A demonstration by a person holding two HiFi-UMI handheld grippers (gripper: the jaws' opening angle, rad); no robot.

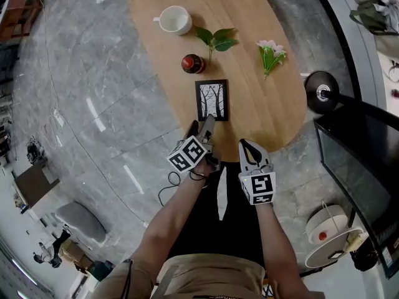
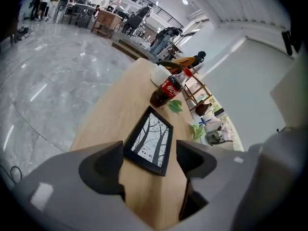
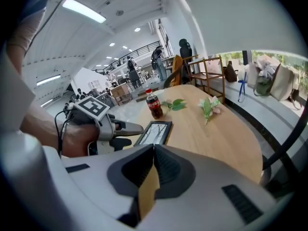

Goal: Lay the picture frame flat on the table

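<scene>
On the desk point(image 1: 268, 111), flat near its near edge, picture frame point(image 1: 211, 99) just beyond the parted, empty jaws of the left hand-held gripper point(image 1: 201, 127), right hand-held gripper point(image 1: 246, 147) closed; liable to skid if clipped by a jaw on retreat.

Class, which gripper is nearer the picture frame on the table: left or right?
Left. The left gripper hovers at the near edge of the picture frame, jaws open; the right gripper is farther back, shut.
</scene>
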